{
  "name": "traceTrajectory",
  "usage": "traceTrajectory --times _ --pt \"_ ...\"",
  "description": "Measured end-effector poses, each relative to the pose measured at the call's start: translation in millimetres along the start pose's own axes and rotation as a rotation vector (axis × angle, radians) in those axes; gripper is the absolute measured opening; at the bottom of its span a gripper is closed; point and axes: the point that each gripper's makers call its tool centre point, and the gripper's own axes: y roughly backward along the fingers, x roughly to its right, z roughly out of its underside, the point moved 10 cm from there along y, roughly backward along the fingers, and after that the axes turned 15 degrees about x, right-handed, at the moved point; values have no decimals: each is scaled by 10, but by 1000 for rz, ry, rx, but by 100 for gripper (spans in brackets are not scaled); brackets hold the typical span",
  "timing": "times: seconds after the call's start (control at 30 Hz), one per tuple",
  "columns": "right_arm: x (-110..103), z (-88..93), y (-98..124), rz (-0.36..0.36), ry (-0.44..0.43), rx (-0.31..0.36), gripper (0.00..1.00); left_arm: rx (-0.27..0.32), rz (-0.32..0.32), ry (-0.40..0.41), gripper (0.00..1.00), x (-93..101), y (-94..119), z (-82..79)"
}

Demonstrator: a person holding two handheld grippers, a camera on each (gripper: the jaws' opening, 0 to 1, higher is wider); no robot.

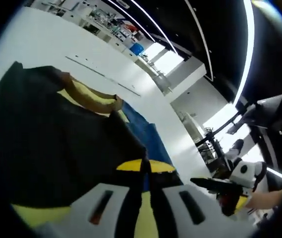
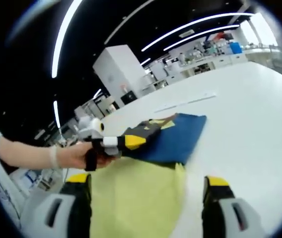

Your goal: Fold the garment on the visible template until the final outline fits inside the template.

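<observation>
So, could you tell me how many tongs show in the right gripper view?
2. The right tongs rise from the bottom, open, over the yellow template; the left tongs, in a hand at left, pinch the black garment.

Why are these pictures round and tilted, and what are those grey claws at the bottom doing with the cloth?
Each picture comes from a little camera riding on a hand-held pincher tool. A person holds one in each hand, so the views tip as the hands move.

In the left gripper view, the left gripper has its two grey claws pinched shut on a dark garment, lifting it up close to the camera. A yellow sheet and a blue cloth peek out from behind it on the white table.

In the right gripper view, the right gripper has its claws wide apart, holding nothing. Across from it you see the person's hand gripping the other tool, above the same yellow sheet and blue cloth.
</observation>
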Motion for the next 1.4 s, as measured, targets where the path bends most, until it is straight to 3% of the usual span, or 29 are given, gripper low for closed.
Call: traceTrajectory --times 0.27,0.57,0.87,1.03,1.17,1.27,1.4 --pt "-3 14 26 7 -9 2 94 -23 -15 -28 1 56 -10 58" --pt "12 2 55 6 -12 10 94 2 24 -53 17 110 42 -18" --pt "15 -14 69 11 -6 14 95 0 67 -130 54 124 160 -213" --pt "32 -21 91 17 3 19 96 -10 28 -133 82 132 274 -334" --pt "29 -29 135 19 34 14 97 -49 -23 -187 92 19 377 -395" --pt "9 -10 201 9 66 -1 100 -79 -55 -199 93 -14 415 -397" --pt "23 0 290 14 162 -31 100 -90 -90 -182 83 -27 434 -394"
